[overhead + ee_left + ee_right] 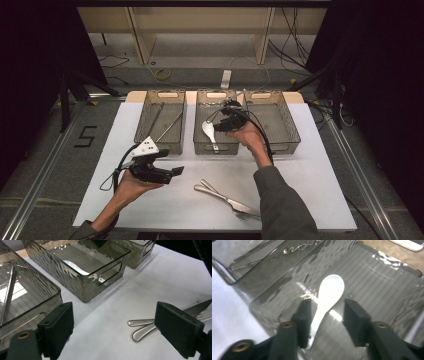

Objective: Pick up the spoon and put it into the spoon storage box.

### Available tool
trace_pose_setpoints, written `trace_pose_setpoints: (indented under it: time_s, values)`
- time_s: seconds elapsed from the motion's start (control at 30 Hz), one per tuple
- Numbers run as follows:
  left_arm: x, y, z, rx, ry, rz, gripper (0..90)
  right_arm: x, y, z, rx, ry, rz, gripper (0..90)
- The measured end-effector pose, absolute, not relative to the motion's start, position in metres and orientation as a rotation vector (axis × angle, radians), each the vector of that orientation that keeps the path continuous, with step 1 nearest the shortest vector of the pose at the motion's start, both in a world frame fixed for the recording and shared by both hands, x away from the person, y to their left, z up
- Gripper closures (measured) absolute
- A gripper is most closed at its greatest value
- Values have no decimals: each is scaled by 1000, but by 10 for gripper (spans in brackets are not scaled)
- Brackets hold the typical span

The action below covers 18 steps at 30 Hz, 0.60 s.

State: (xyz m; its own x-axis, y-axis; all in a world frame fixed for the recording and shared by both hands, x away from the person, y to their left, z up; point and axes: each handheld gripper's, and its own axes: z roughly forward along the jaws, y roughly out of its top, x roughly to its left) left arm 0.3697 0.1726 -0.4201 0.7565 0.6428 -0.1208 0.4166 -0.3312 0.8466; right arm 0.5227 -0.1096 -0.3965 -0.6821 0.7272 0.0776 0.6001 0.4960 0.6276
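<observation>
Your right gripper (325, 315) hangs over the middle bin (199, 145), jaws apart, and the white spoon (327, 295) lies on that bin's floor, with its handle running down between the two pads (354, 315). From the right gripper view the left pad looks very close to the handle; I cannot tell whether it touches. That is the first risk: if you lift away at a slant, that pad could catch the handle and drag the spoon up the near wall of the middle bin, or flip it out. A straight lift, clear of the rim, would avoid this.

The second risk is the middle bin itself. It is light, clear plastic, and your wrist and the cable sit close above its right rim in the high view. A snag there could shove it into the right bin (292, 135) or skew the row.

Your left gripper (122, 332) is held low in front of the middle bin, jaws wide apart with nothing between them, aimed toward the knife (197, 308) and the two rounded handles (142, 326) lying on the white table (310, 200), near the front edge. These pieces lie crossed and touching. Closing on one could nudge the others and send them sliding on the smooth surface, or you could pinch two at once. Flat steel on a flat board also gives the pads little to bite, so a shallow grip may slip.

The left bin (145, 132) already holds thin metal rods.
</observation>
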Motion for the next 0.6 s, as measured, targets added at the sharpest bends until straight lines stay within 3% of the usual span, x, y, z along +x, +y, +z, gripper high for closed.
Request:
trace_pose_setpoints:
  time_s: [0.27, 0.6]
  values:
    - [372, 170, -421, 1990, 808, 262, 154, 487, -134, -383, 1079, 2528, 1046, 437]
    - [375, 149, -425, 2102, 761, 180, 156, 430, -174, -395, 1032, 2514, 1136, 380]
